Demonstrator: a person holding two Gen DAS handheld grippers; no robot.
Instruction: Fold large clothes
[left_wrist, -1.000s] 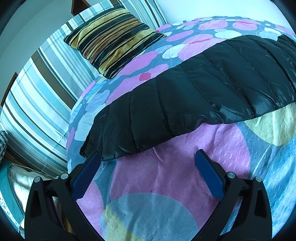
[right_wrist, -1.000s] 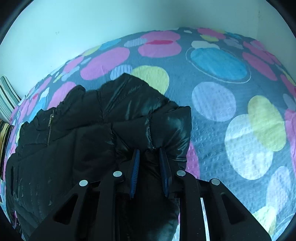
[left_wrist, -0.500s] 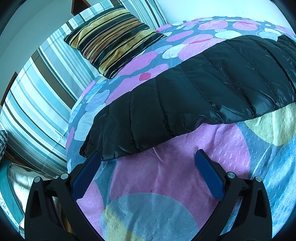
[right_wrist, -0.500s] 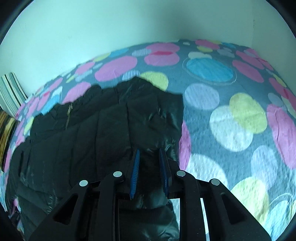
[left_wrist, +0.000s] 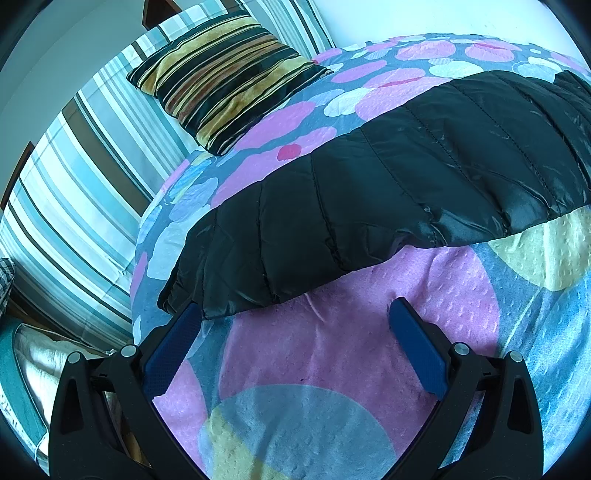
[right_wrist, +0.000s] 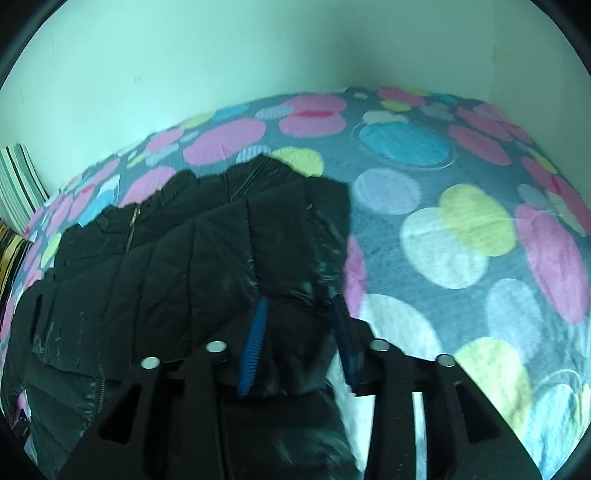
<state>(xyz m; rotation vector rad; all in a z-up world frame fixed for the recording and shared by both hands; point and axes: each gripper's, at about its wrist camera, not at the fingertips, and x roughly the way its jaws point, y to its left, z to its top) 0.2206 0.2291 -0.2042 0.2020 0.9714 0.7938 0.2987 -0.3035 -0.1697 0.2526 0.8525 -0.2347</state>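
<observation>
A black quilted puffer jacket (left_wrist: 406, 177) lies spread on a bedspread (left_wrist: 332, 369) printed with coloured circles. My left gripper (left_wrist: 295, 308) hovers open just in front of the jacket's near edge, its left fingertip by the jacket's corner, with nothing between the pads. In the right wrist view the jacket (right_wrist: 184, 258) lies flat with its zip towards the far left. My right gripper (right_wrist: 300, 300) sits over the jacket's right edge. Its jaws are opening, and a fold of black fabric lies loosely between the blue pads.
A striped velvet cushion (left_wrist: 229, 77) rests at the head of the bed against striped bedding (left_wrist: 74, 184). The bedspread (right_wrist: 461, 229) stretches bare to the right of the jacket, up to a pale wall (right_wrist: 221, 55) and a corner.
The right gripper drew the bunched jacket part back until it lay flat, then its jaws widened off the fabric. The left gripper did not move.
</observation>
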